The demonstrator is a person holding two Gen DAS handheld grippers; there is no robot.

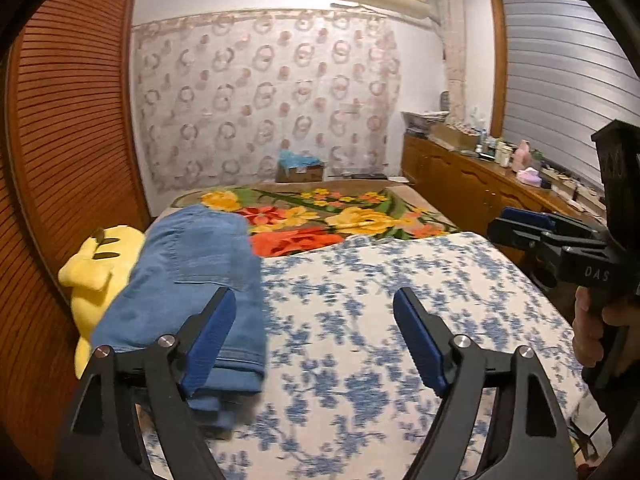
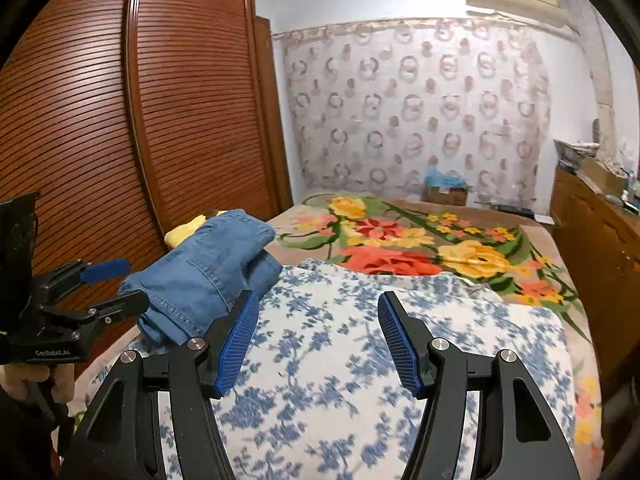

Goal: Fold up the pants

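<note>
Left wrist view: folded jeans rest at bed's edge, both tools released

Left wrist view shows your left tool (image 1: 314, 300) spread wide and gripping nothing, its left pad overlapping the near end of the pants (image 1: 192, 280). One pair of blue jeans lies folded along the left side of the bed (image 1: 460, 280), part on the blue-flowered sheet (image 1: 360, 320) and part on a yellow plush toy (image 1: 96, 268), most of which the denim hides. The jeans' near end is blurred and cut off behind the tool. Your right tool (image 1: 516, 224) hangs at the frame's right, fingers parted, with only part of your right hand (image 1: 596, 332) visible.

Right wrist view confirms both: the right tool (image 2: 314, 304) gapes over the sheet, well apart from the pants (image 2: 208, 268), and the left tool (image 2: 116, 284) sits open just beside them. One floral blanket (image 2: 400, 248) covers the far half of the bed. One cardboard box (image 2: 446, 194) stands by the curtain (image 2: 400, 100), blue material showing at its top; what that is, you cannot tell. Items on the wooden worktop (image 1: 480, 168) are too small to count.
</note>
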